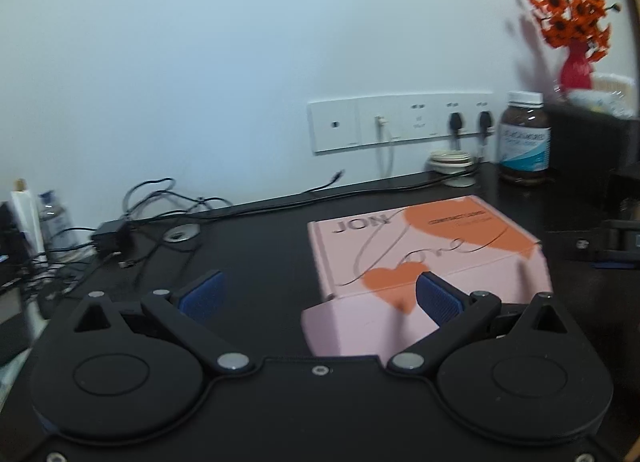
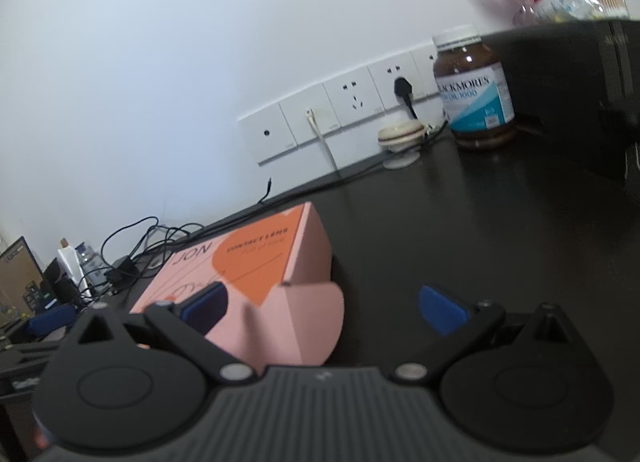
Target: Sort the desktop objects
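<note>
A pink box (image 1: 428, 250) printed with orange hearts lies flat on the black desk (image 1: 260, 246). Its front flap hangs open toward me. My left gripper (image 1: 320, 296) is open; the flap sits between its blue pads, close to the right pad (image 1: 438, 298). In the right wrist view the same pink box (image 2: 256, 274) lies at lower left. My right gripper (image 2: 324, 306) is open too. Its left pad (image 2: 206, 304) overlaps the box top, and the rounded flap lies between the fingers. Neither gripper grips anything.
A brown supplement bottle (image 1: 524, 138) (image 2: 474, 90) stands by the wall sockets (image 1: 400, 122), beside a small round case (image 2: 402, 134). A black cabinet (image 2: 560, 94) at right carries a red vase of orange flowers (image 1: 576, 70). Tangled cables (image 1: 160, 214) and an adapter lie at the left.
</note>
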Tool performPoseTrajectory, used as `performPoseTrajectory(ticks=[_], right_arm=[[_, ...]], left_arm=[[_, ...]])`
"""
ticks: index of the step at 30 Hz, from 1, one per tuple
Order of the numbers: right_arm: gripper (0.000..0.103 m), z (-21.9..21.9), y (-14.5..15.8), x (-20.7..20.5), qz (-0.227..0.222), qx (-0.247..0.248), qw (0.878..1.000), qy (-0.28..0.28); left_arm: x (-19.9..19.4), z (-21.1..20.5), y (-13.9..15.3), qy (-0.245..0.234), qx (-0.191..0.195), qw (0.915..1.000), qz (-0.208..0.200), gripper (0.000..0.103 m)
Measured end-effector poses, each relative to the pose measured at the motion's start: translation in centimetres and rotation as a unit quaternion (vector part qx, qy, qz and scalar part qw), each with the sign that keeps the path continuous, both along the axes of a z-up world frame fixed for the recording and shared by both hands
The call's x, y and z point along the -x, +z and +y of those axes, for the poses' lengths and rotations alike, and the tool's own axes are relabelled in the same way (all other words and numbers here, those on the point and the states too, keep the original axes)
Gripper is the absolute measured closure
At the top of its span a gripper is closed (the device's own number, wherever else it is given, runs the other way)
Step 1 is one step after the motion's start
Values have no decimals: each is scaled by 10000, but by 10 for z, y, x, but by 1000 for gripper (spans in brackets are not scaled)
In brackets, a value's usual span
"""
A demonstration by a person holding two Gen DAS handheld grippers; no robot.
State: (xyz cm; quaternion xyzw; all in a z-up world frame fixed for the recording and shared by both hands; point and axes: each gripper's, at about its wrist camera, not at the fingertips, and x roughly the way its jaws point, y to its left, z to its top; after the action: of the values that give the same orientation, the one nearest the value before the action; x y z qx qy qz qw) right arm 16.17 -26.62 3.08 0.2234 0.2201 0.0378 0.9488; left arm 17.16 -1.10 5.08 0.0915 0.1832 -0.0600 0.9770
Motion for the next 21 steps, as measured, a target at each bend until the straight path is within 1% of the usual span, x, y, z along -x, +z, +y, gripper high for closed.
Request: performPoseTrajectory(ticks=[4,7,10,15,18,21], right_arm=[[1,6,1,14,58,113,9999,-53],[1,7,1,28,80,101,9999,-49],[1,9,-1,41,209,98,9997,-76],[1,17,-3,64,297,243,9991,-167],[1,22,-4,75,332,345,9986,-211],[1,29,-6,83,378,517,9976,-251]], left_arm=[[9,3,-4,-104,106,9998,140,0],[17,6,-6,-245,183,9992,259,0],[26,8,-8,-296,268,9986,350,0],[45,15,-19,-389,454,9967,551,0],[53,18,-26,-339,457,9959,708,0],[61,21,-31,-224,386,9967,681,0]])
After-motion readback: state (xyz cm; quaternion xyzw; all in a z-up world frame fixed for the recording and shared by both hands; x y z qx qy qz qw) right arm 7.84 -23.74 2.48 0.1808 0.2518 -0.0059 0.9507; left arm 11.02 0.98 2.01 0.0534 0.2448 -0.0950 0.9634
